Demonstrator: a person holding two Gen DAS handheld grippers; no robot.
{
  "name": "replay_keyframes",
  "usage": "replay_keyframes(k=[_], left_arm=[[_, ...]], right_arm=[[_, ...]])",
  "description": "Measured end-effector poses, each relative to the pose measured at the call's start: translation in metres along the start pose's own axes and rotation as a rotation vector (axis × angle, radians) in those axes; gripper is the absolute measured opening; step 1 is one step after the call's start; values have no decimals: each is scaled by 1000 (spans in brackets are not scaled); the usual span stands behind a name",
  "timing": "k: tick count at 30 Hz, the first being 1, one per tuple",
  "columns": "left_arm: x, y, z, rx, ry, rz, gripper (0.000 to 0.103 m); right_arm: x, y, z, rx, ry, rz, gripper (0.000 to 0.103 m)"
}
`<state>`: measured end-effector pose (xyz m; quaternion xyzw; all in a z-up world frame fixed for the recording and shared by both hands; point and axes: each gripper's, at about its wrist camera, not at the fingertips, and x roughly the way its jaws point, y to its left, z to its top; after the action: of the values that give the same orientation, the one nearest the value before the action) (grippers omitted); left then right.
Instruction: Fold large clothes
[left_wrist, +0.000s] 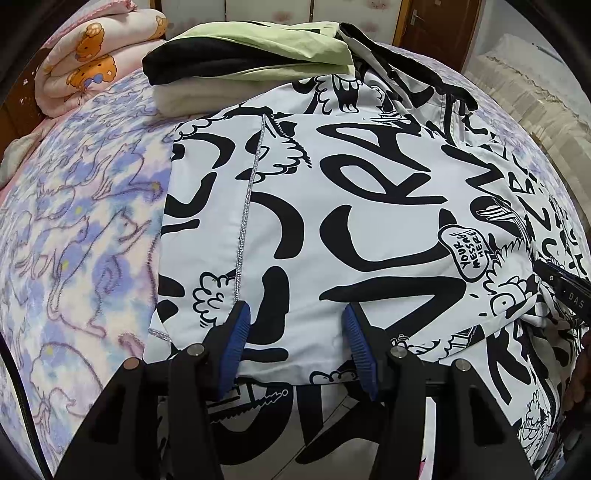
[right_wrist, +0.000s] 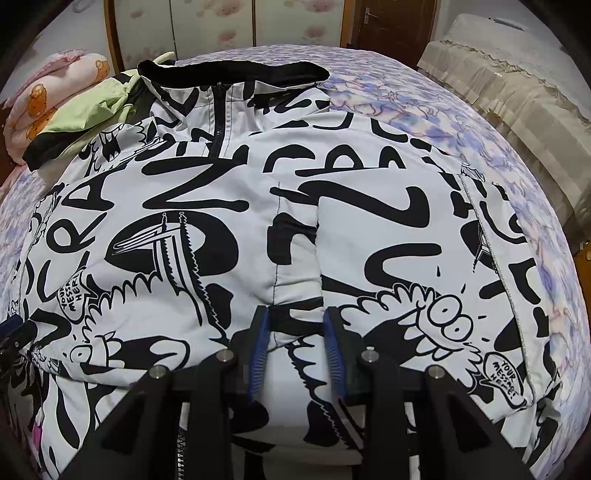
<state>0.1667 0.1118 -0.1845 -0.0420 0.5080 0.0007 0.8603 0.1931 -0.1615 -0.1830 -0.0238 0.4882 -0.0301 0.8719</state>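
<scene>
Left wrist view shows a large white jacket printed with bold black graffiti letters and cartoon figures (left_wrist: 369, 206) spread across a bed covered by a lavender and pale pink blanket with outlined animal shapes (left_wrist: 81, 236). The jacket's near hem hangs over the bed's edge toward the camera. The left gripper (left_wrist: 295, 332), black with ribbed blue pads, points steeply down at that near part of the jacket; its jaws stand apart with a broad band of fabric lying between them, and the pads do not visibly pinch the cloth. A silver reflective seam (left_wrist: 247, 206) runs up the jacket just left of the gripper's left finger. At the far end of the bed, a folded stack of pale green, black and cream garments (left_wrist: 251, 55) sits against the jacket's upper edge, and a rolled pink quilt with orange bear prints (left_wrist: 92, 59) lies beyond it to the left.

Right wrist view looks along the jacket's front, where a black zipper (right_wrist: 218, 133) leads up to a black-trimmed collar (right_wrist: 232, 72). The right gripper (right_wrist: 295, 332) has its jaws set narrower, with a raised fold of fabric bunched between the blue pads; whether the pads truly press on it cannot be told. A speech-bubble print reading "YOUR MESSAGE HERE" (right_wrist: 506, 376) lies near the right hem. A beige lace-edged cover (right_wrist: 517, 85) lies beyond the bed's right side.
</scene>
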Motion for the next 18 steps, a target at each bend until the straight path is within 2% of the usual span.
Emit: replay_keyframes(k=[10,14,18], left_arm=[[-6,0,2,-4,30,-5,52],[-22,0,-1,-5,37,-13,54],[-52,2,-5,-7,15,-30,56]], right_arm=[[-6,-2,1,37,26,17,30],[-26,-3,2,66,28,76,30],[-58,1,3,34,-16,90,30]])
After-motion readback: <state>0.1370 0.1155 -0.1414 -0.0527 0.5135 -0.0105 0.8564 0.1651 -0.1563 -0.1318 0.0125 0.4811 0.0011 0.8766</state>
